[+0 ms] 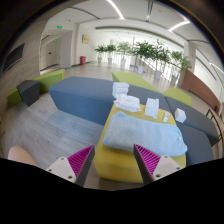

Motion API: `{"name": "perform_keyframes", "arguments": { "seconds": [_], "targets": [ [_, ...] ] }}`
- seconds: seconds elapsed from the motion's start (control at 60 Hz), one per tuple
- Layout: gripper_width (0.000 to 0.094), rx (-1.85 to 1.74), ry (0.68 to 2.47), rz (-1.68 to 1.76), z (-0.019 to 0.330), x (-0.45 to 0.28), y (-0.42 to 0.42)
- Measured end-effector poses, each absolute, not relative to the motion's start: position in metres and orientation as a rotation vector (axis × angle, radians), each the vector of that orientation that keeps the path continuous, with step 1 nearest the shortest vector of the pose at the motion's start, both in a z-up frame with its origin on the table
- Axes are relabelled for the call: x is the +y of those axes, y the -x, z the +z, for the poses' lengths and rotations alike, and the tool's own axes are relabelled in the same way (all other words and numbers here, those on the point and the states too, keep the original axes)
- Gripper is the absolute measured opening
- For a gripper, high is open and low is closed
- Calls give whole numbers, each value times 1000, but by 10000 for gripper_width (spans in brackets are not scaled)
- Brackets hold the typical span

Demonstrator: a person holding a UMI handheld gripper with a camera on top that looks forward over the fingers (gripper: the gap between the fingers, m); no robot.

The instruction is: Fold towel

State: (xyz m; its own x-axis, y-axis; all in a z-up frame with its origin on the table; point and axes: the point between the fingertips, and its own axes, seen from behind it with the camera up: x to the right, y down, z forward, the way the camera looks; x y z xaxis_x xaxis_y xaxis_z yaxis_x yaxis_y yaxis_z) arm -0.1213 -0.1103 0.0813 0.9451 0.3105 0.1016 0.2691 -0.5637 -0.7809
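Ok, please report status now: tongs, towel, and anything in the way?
Tongs open, empty, short of the towel. Towel lies flat on the yellow table, just ahead of the tongs, not yet folded. White items stand beyond the towel, clear of it.

The gripper [114, 160] hangs up in the air, pointing forward and tipped a little downward, its two fingers reaching out from the near edge. The left finger [70, 163] sits low on the near left, its pink pad [80, 159] turned inward and showing a ridged face. The right finger [158, 162] mirrors it on the near right, with its own pink pad [148, 159] facing back across. A wide gap stands between the two pads, so the jaws are spread apart, and nothing is pressed between them. Both fingertips are level with each other and touch nothing.
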Motion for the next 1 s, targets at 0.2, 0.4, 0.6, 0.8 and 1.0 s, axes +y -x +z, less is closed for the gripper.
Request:
{"name": "perform_keyframes", "arguments": {
  "seconds": [0.2,0.4,0.6,0.8,1.0],
  "targets": [
    [795,-439,2186,20,41,-10,156],
    [408,-458,2263,-24,-18,27,145],
    [39,-352,2226,-21,-12,39,127],
    [18,-293,2116,12,55,45,98],
    [20,-100,2081,-40,108,55,-16]
  ]
}}
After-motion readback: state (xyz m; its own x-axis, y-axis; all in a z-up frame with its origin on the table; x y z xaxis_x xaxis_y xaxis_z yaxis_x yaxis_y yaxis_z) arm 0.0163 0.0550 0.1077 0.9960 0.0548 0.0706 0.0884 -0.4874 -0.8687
